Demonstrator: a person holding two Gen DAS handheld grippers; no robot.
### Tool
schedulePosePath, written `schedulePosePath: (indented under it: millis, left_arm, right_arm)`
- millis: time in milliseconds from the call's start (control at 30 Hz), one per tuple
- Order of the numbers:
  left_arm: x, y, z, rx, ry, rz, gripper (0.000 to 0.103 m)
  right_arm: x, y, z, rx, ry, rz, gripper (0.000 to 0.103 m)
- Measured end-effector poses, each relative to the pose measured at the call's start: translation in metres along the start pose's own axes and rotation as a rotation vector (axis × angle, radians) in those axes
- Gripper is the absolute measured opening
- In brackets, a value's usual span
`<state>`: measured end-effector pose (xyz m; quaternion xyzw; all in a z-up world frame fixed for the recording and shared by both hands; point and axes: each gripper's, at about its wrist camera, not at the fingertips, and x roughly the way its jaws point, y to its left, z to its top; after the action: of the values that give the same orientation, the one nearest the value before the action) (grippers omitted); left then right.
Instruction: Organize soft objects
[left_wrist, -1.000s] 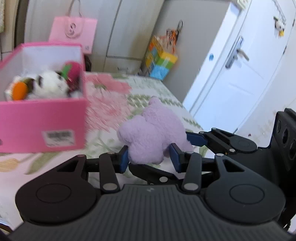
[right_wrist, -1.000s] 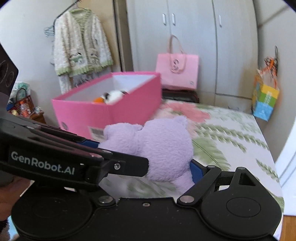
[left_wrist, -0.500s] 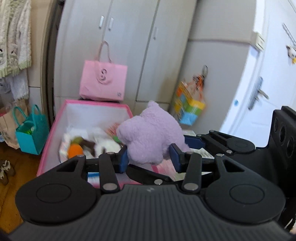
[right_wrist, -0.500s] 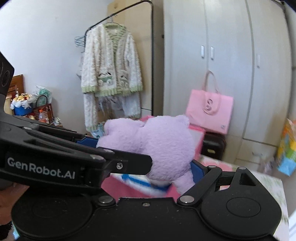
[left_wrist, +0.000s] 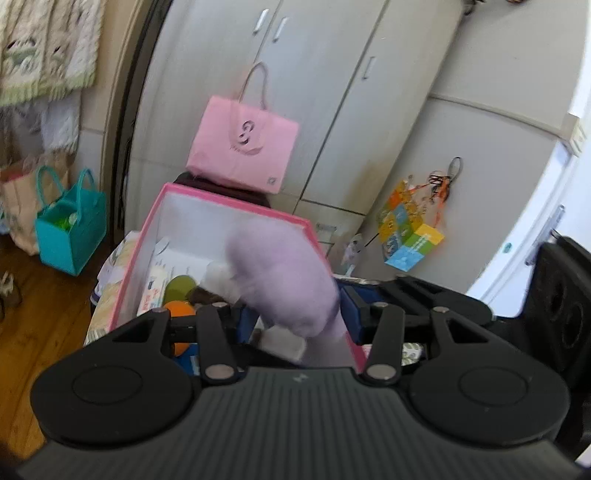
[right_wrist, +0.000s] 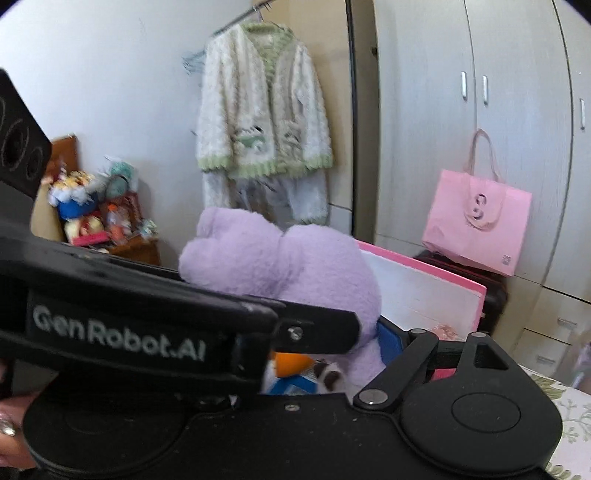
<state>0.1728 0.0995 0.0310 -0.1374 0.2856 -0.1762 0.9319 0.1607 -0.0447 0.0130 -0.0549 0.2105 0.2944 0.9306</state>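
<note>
While over pink box (left_wrist: 159, 206), purple plush (left_wrist: 284, 273)

The left gripper (left_wrist: 297, 312) has its blue pads on either side of a blurred purple plush toy (left_wrist: 284, 280) above the open pink box (left_wrist: 236, 201), where an orange toy (left_wrist: 179, 310) and other soft things lie. Behind the box stands a pink bag (left_wrist: 242, 146); a teal bag (left_wrist: 70, 221) sits on the wooden floor.

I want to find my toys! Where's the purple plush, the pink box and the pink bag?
purple plush (right_wrist: 295, 266): right wrist view, fuzzy body.
pink box (left_wrist: 236, 201): left wrist view, far rim.
pink bag (right_wrist: 476, 229): right wrist view, front face.
</note>
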Motion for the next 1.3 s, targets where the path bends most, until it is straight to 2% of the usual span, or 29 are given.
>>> schedulePosePath:
  millis: [67, 300, 433, 700, 900, 1067, 1300]
  left_arm:
    - [0.002, 0.005, 0.0, 0.0, -0.02, 0.053, 0.045]
    - [0.0, 0.013, 0.0, 0.004, -0.055, 0.159, 0.047]
    - [-0.015, 0.005, -0.005, 0.038, -0.082, 0.165, 0.048]
    - [-0.048, -0.017, -0.017, 0.09, -0.151, 0.211, 0.053]
    - [-0.069, -0.037, -0.031, 0.124, -0.19, 0.234, 0.06]
    - [-0.082, -0.051, -0.058, 0.158, -0.194, 0.266, 0.062]
    - [-0.094, -0.083, -0.085, 0.231, -0.211, 0.267, 0.068]
  right_arm:
    - [0.004, -0.003, -0.002, -0.009, 0.016, -0.048, 0.088]
    - [0.008, -0.018, -0.008, 0.034, 0.056, -0.072, 0.09]
    - [-0.018, -0.022, -0.016, 0.071, -0.002, -0.033, 0.09]
    - [-0.072, -0.033, -0.043, 0.162, -0.078, -0.089, 0.09]
    - [-0.099, -0.037, -0.053, 0.195, -0.085, -0.173, 0.09]
    - [-0.127, -0.035, -0.079, 0.232, -0.083, -0.235, 0.09]
    - [-0.177, -0.027, -0.091, 0.254, -0.155, -0.344, 0.094]
